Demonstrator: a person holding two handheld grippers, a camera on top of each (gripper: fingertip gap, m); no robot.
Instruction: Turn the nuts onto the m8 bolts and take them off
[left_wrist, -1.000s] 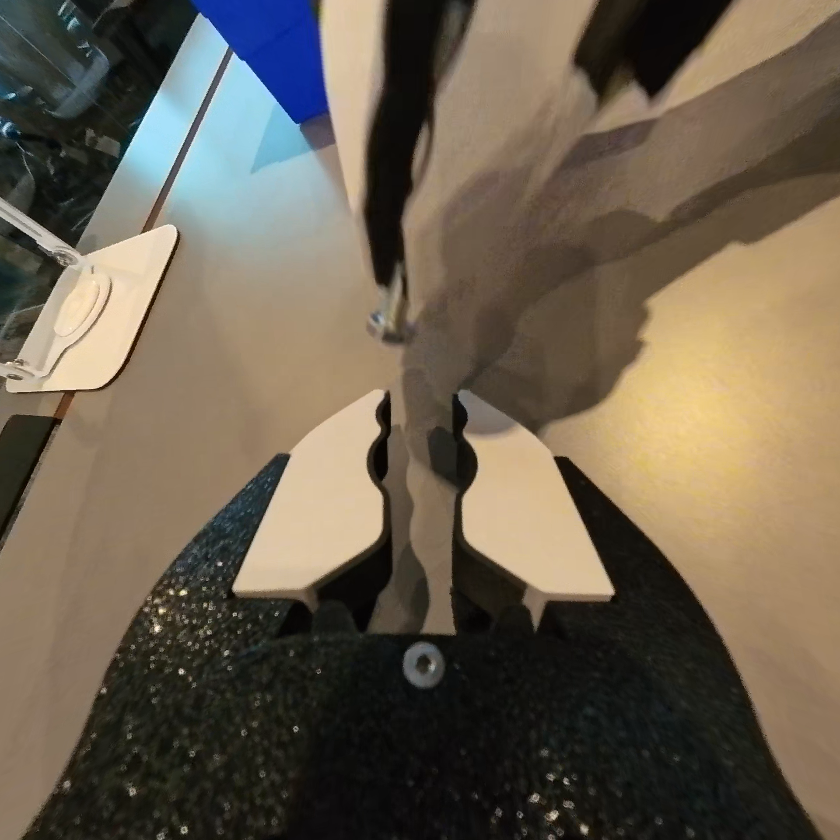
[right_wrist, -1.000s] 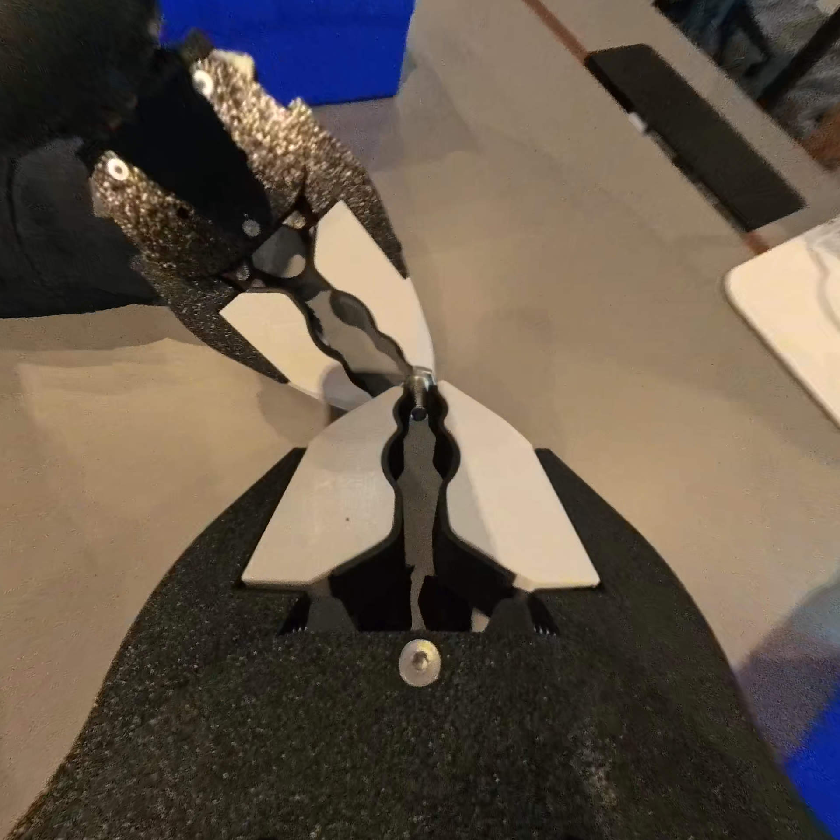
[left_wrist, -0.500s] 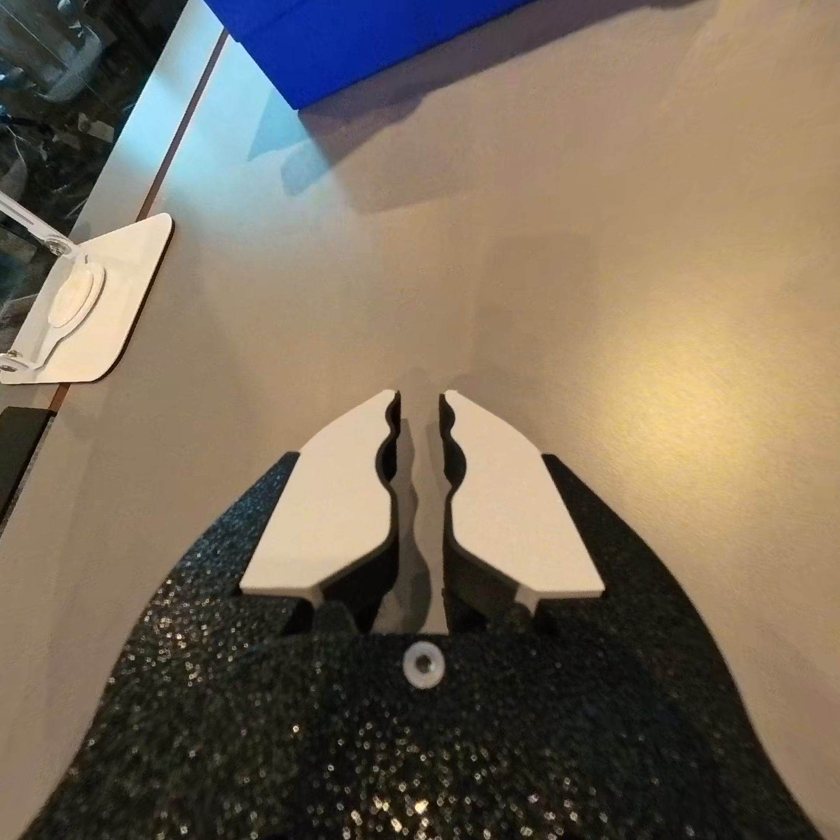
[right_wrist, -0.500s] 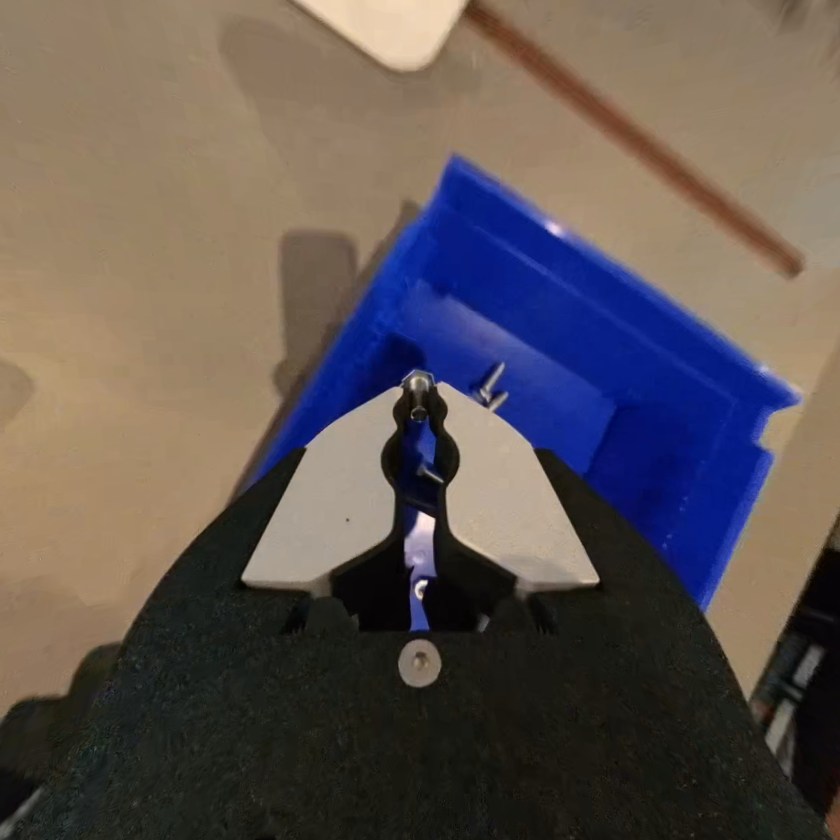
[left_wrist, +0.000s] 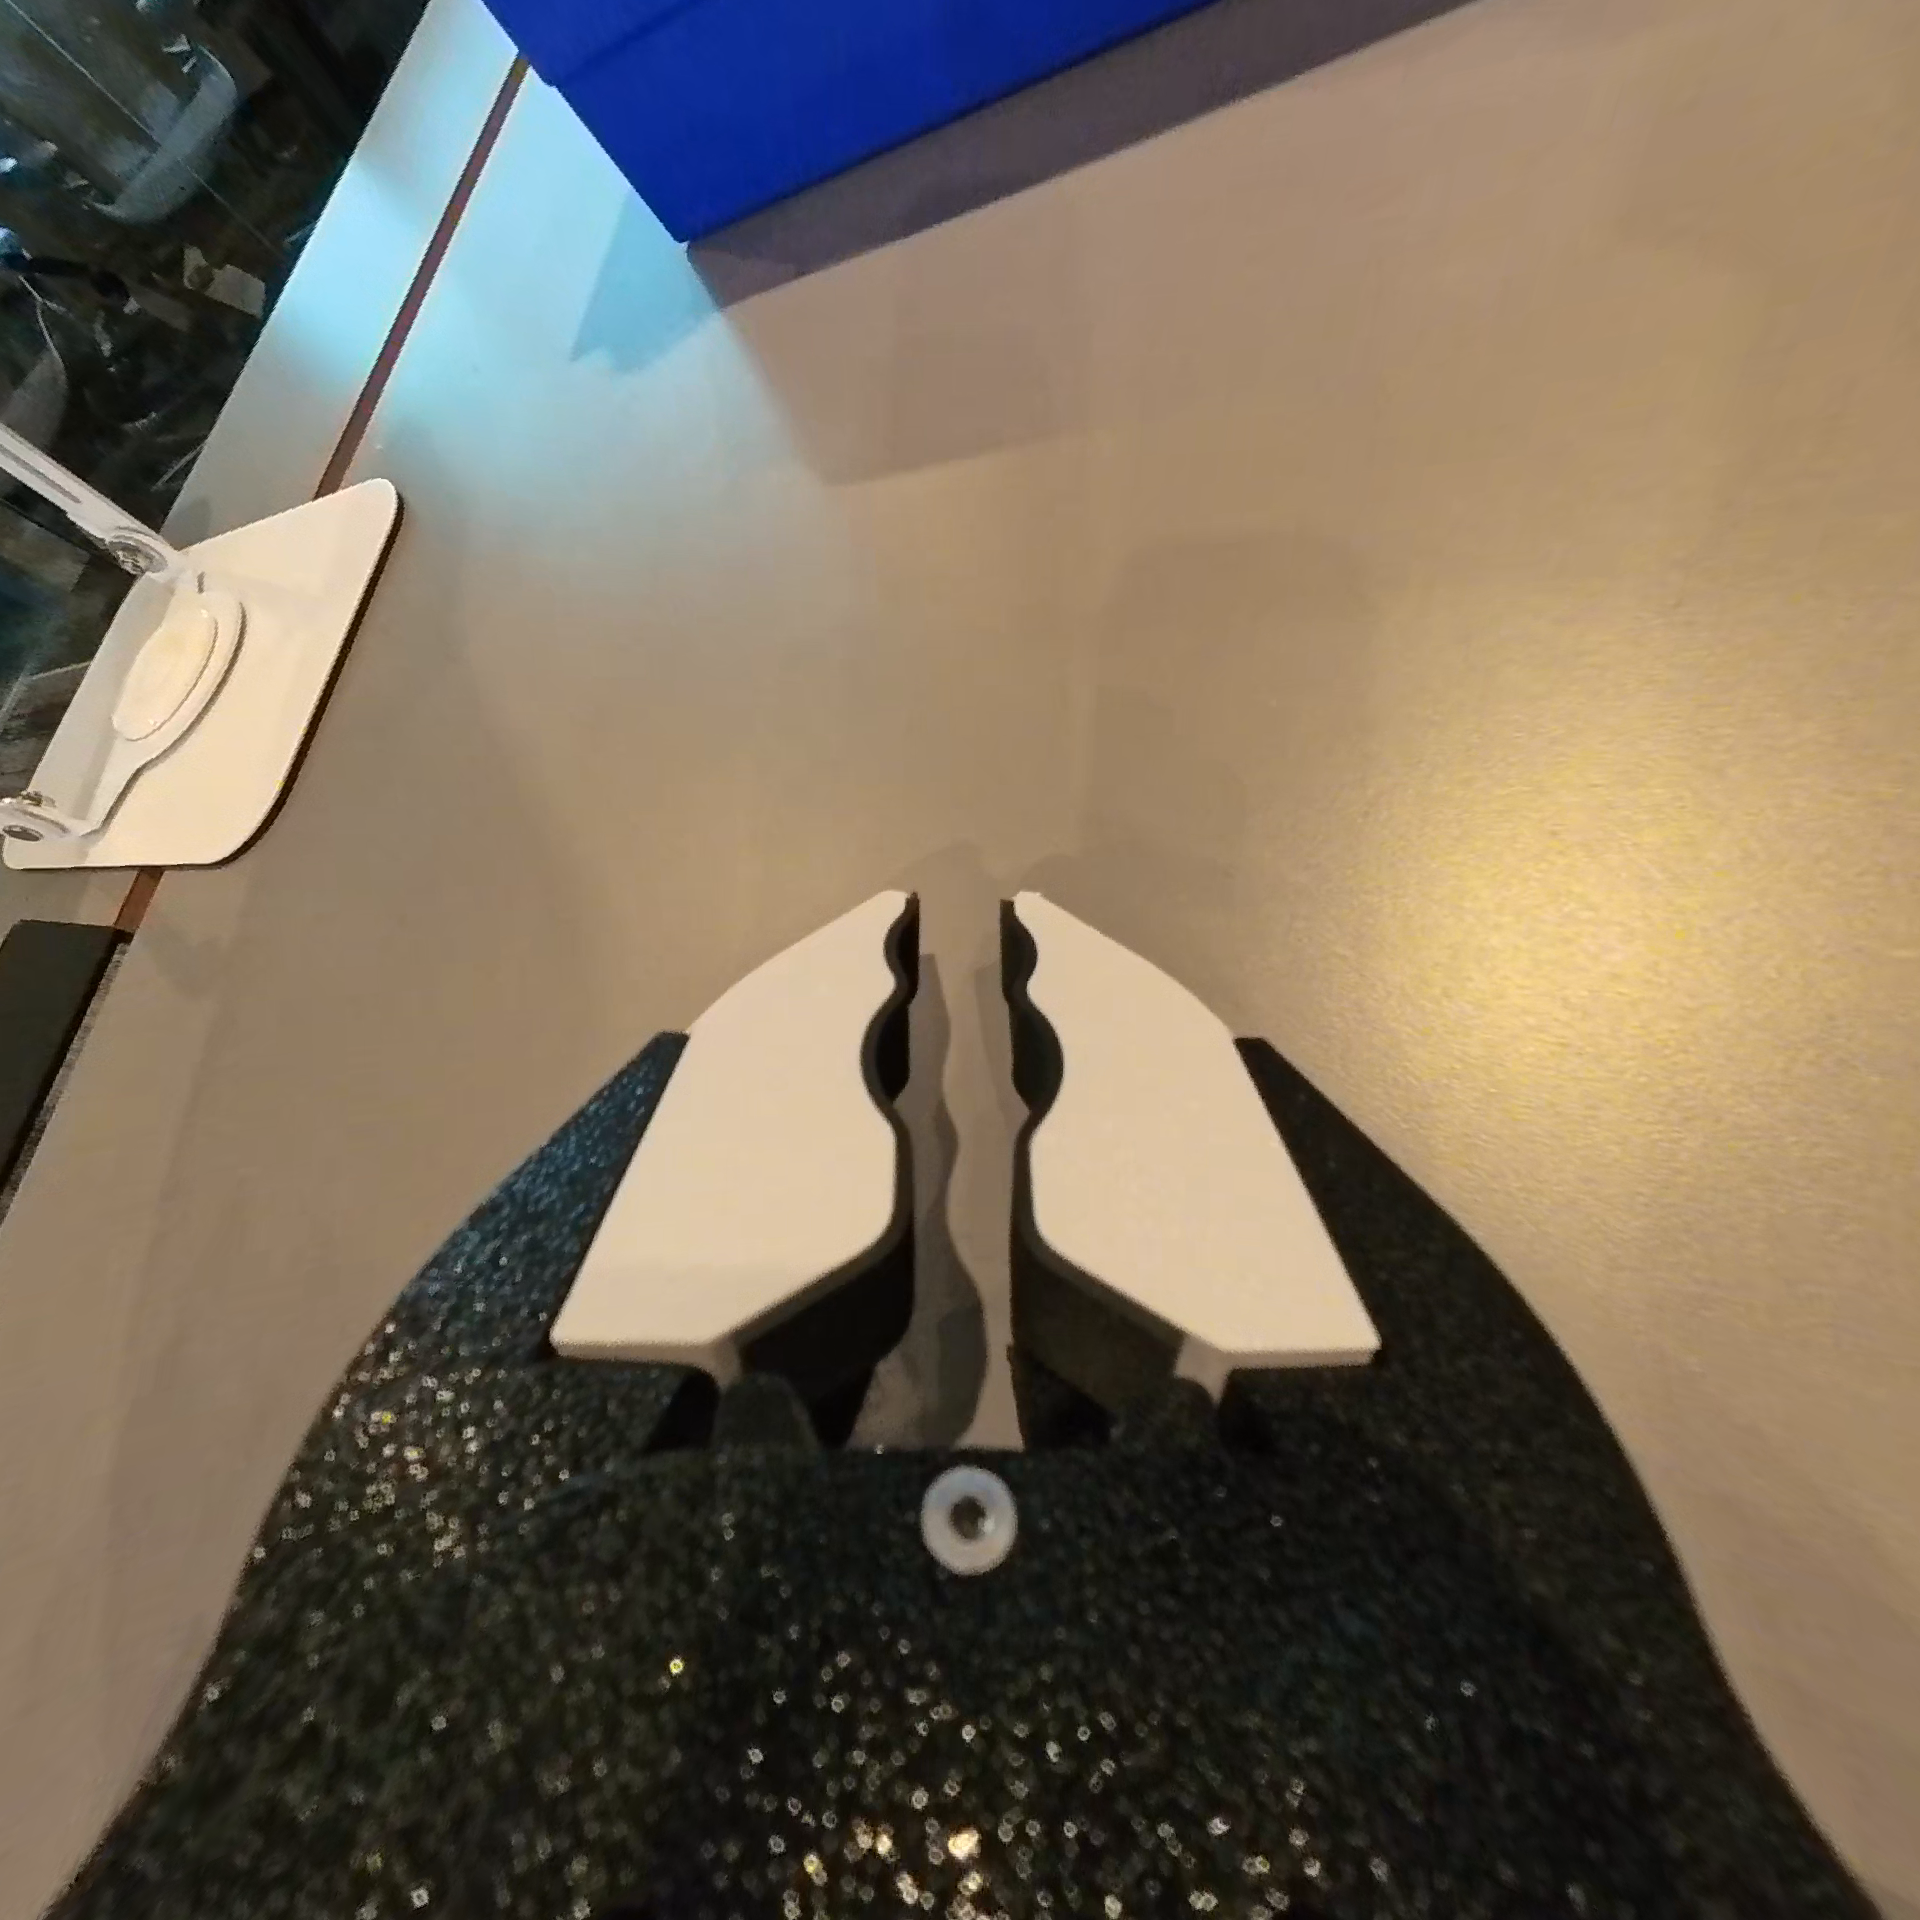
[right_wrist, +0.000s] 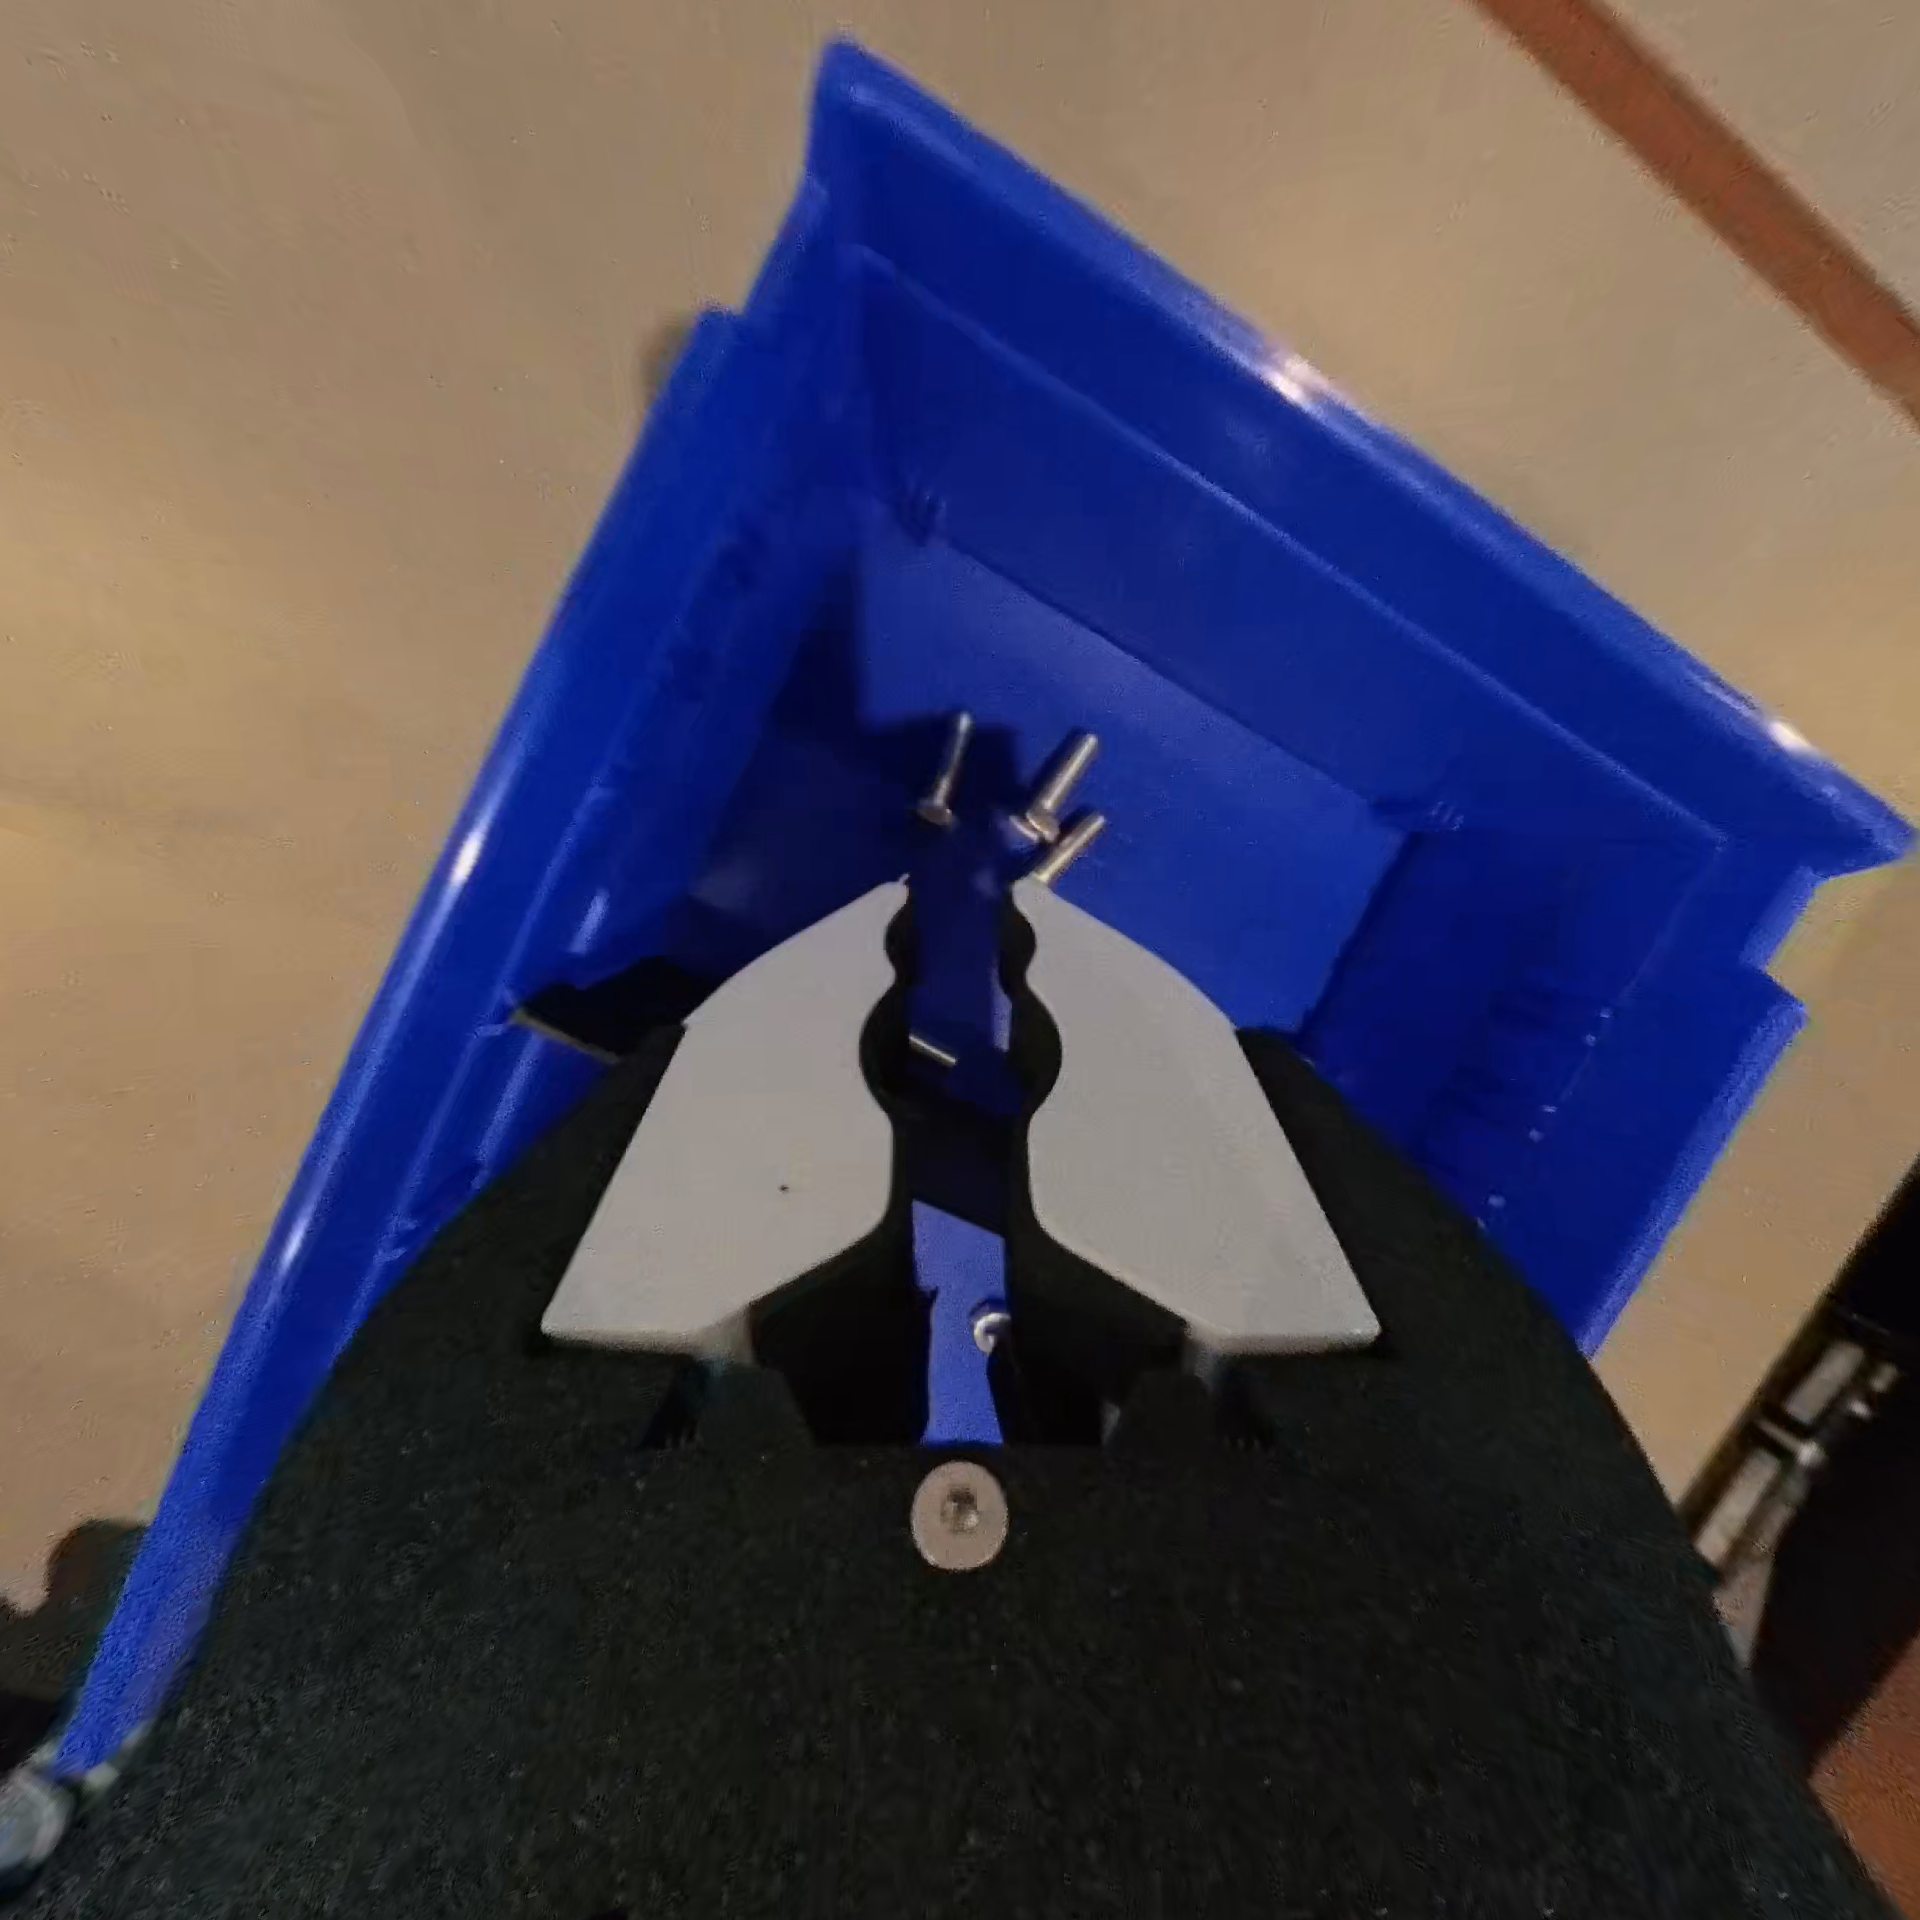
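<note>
My right gripper (right_wrist: 961, 888) hangs over the blue bin (right_wrist: 1195, 436) with its jaws slightly apart and nothing between the pads. Silver bolts lie loose on the bin floor just beyond the fingertips: one on the left (right_wrist: 945, 769) and two together on the right (right_wrist: 1055, 784). Another bolt (right_wrist: 932, 1049) shows through the gap between the fingers, lower in the bin. My left gripper (left_wrist: 958, 902) is open and empty above the bare beige table (left_wrist: 1351, 623). No nut shows at either gripper.
The blue bin's outer wall (left_wrist: 790, 94) stands at the far top of the left wrist view. A white stand base (left_wrist: 197, 686) sits at the table's left edge, with a black pad (left_wrist: 42, 1029) below it. A brown seam (right_wrist: 1714, 187) crosses the table beyond the bin. Tip to tip, the grippers are about 35 cm apart.
My right gripper carried a bolt away from the left gripper to above the blue bin, then its jaws parted and the bolt left the grasp. The left gripper stayed open over the table.
</note>
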